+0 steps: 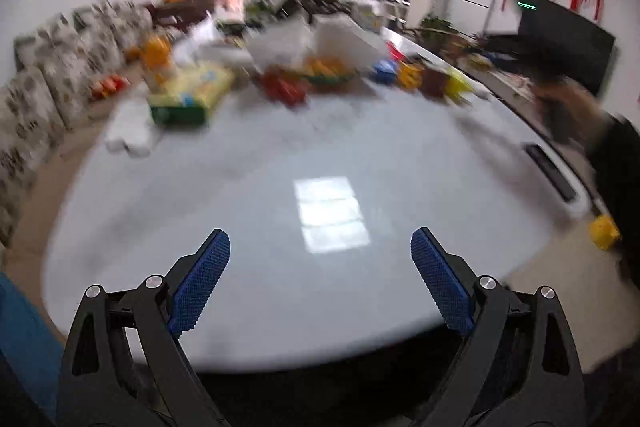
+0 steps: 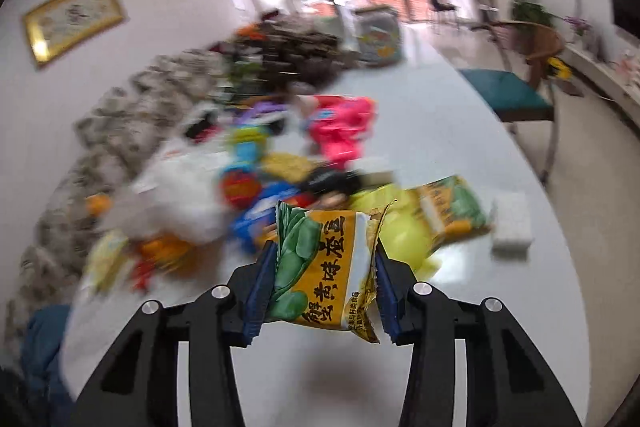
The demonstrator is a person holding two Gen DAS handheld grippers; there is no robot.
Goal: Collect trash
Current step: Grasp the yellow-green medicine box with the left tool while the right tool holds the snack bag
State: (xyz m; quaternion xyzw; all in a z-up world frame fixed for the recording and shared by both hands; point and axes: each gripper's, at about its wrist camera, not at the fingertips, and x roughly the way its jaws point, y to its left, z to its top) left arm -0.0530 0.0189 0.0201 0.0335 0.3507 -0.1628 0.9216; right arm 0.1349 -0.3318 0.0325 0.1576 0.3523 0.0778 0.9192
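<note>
My right gripper (image 2: pixel 325 259) is shut on a yellow and green snack wrapper (image 2: pixel 320 267) with Chinese print, held above the white table (image 2: pixel 460 131). Its blue pads (image 2: pixel 262 283) press the wrapper from both sides. My left gripper (image 1: pixel 320 247) is open and empty above a bare part of the white table (image 1: pixel 280 163). Blurred packets lie beyond: a yellow and green packet (image 1: pixel 188 93), red wrappers (image 1: pixel 284 89) and a similar yellow and green packet (image 2: pixel 448 211).
A white tissue pack (image 1: pixel 130 133) lies at the table's left. A basket of yellow items (image 1: pixel 328 69) and small boxes (image 1: pixel 412 73) stand at the back. A white block (image 2: pixel 512 227) lies at the right. A sofa (image 1: pixel 60 75) runs along the left wall. A teal stool (image 2: pixel 504 91) stands right.
</note>
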